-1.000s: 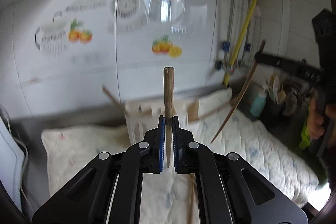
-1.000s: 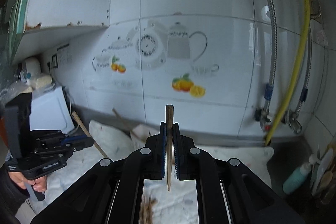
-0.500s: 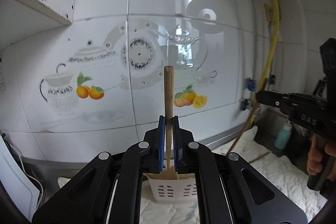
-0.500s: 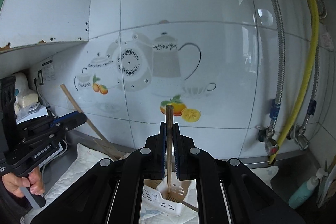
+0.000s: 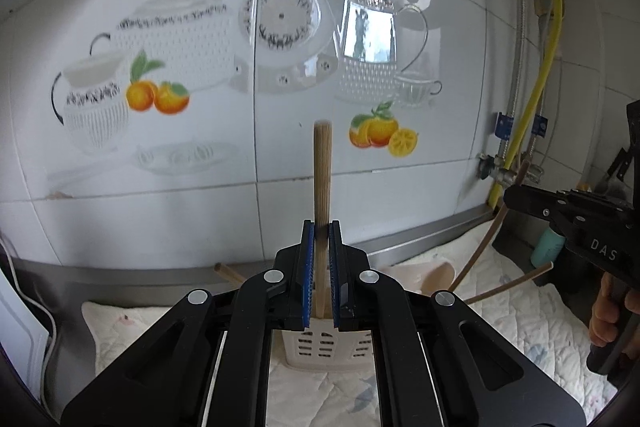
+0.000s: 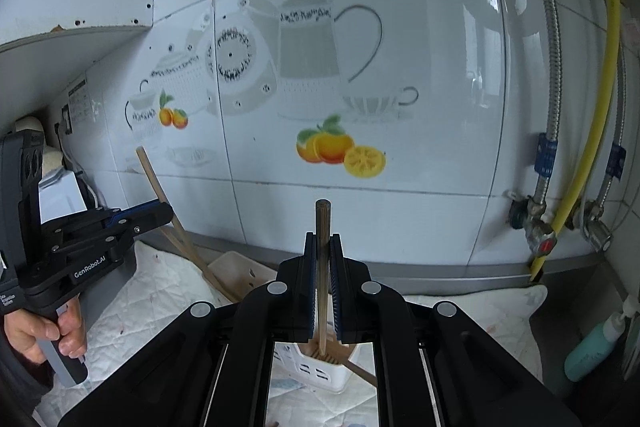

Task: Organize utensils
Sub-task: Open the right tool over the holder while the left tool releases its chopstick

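- My left gripper (image 5: 320,247) is clamped on a pale wooden handle (image 5: 322,179) that stands upright between my fingers (image 5: 306,279); its lower end runs down toward the white slotted holder (image 5: 326,345) directly below.
- My right gripper (image 6: 322,267) pinches a darker, thinner wooden stick (image 6: 322,227), also upright, its tip just over the holder's (image 6: 312,367) open top, at 6 o'clock in the right wrist view.
- The holder stands on the quilted cloth (image 5: 520,311) covering the tabletop, with other wooden utensils already leaning out of it toward 2 o'clock.
- I judge the step to be lowering both pieces into the holder. To do it well I would keep each shaft vertical and descend straight.
- I would release only once a tip is well inside, one hand at a time.
- I would watch for the light holder tipping if a shaft catches its rim or the leaning utensils.
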A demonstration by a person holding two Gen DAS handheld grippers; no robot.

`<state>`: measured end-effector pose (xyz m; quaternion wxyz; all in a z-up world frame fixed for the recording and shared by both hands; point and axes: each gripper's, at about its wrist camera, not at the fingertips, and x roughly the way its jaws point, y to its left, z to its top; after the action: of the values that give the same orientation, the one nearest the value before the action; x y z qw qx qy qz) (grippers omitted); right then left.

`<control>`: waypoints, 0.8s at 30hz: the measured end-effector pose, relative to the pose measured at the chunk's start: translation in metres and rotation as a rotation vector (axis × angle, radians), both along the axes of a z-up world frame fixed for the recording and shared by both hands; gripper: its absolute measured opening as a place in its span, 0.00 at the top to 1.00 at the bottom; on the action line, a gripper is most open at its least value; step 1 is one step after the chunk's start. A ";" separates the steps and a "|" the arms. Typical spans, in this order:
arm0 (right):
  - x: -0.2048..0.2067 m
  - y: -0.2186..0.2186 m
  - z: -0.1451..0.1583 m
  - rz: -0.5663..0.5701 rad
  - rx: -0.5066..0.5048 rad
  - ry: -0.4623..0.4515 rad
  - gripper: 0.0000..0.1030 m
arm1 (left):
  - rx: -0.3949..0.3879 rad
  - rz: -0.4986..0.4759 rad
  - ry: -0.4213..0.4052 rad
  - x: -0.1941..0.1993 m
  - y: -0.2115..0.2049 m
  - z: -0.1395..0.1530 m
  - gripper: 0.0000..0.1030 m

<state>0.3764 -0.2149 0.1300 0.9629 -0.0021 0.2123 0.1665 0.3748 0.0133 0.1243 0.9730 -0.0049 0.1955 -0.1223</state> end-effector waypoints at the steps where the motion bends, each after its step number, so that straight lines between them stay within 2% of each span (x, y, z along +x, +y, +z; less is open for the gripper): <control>1: 0.000 0.000 -0.002 0.000 -0.003 0.005 0.94 | 0.002 0.004 0.003 0.001 0.000 -0.002 0.94; 7: -0.004 -0.002 -0.005 -0.007 -0.016 0.005 0.91 | -0.007 0.011 -0.001 -0.003 0.001 -0.004 0.92; 10: -0.010 -0.005 -0.003 -0.015 -0.020 -0.004 0.81 | -0.017 0.004 -0.003 -0.008 0.002 -0.001 0.84; 12: -0.019 -0.007 -0.001 -0.017 -0.022 -0.015 0.80 | -0.015 0.017 -0.018 -0.017 0.004 0.002 0.62; 14: -0.031 -0.010 -0.001 -0.014 -0.023 -0.019 0.78 | -0.021 0.014 -0.032 -0.029 0.005 0.004 0.57; 15: -0.037 -0.012 -0.001 -0.013 -0.021 -0.019 0.77 | -0.021 0.013 -0.032 -0.035 0.006 0.004 0.48; 18: -0.065 -0.015 -0.008 -0.001 -0.024 -0.018 0.68 | -0.014 0.009 -0.039 -0.060 0.008 0.002 0.30; 21: -0.089 -0.016 -0.021 0.011 -0.027 0.003 0.61 | 0.000 0.004 -0.043 -0.089 0.008 -0.005 0.18; 22: -0.102 -0.018 -0.030 0.013 -0.025 0.012 0.57 | 0.002 0.003 -0.037 -0.098 0.007 -0.009 0.16; 24: -0.117 -0.018 -0.043 0.021 -0.025 0.031 0.55 | 0.013 -0.007 -0.021 -0.118 0.006 -0.019 0.11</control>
<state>0.2594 -0.2327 0.0870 0.9576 -0.0140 0.2294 0.1740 0.2570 0.0193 0.1051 0.9746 0.0032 0.1861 -0.1243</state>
